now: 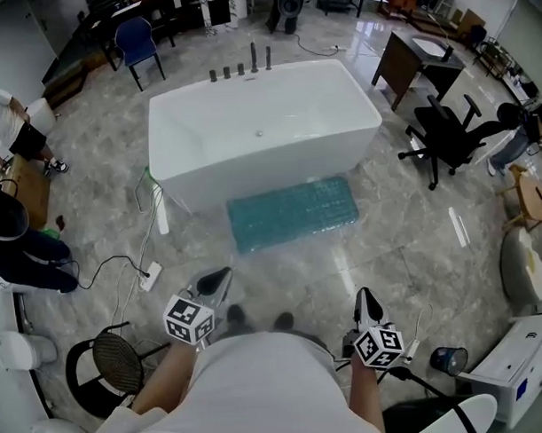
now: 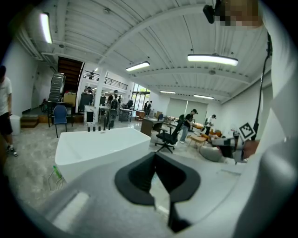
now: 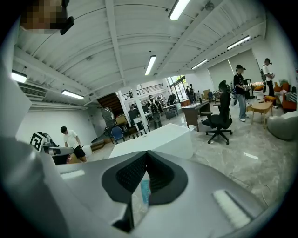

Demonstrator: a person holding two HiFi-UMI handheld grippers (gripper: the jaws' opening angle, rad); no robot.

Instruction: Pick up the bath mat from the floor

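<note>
1. Grey jaws of the left gripper (image 1: 220, 278) are pressed together with nothing between them. It is held close to the body, pointing forward.
2. Right gripper (image 1: 367, 298) is closed and empty too, with its jaws aimed toward the mat.
3. Power strip (image 1: 150, 277) and its cable lie on the floor (image 1: 405, 251) to the left, so feet should stay clear of them.
4. Bare floor separates both grippers from the mat, so the step in hand looks like the approach: step forward, crouch, and open both jaws before reaching down.
5. Teal mat (image 1: 293, 212) lies flat on the floor, well ahead, with its far long edge along the tub's near side. The near long edge is probably the best grip, with one gripper by each near corner and a jaw slid underneath. Peel it up evenly, since it may cling.
6. White tub (image 1: 263, 123) stands behind it, so lifting toward the body should avoid knocking it.
</note>
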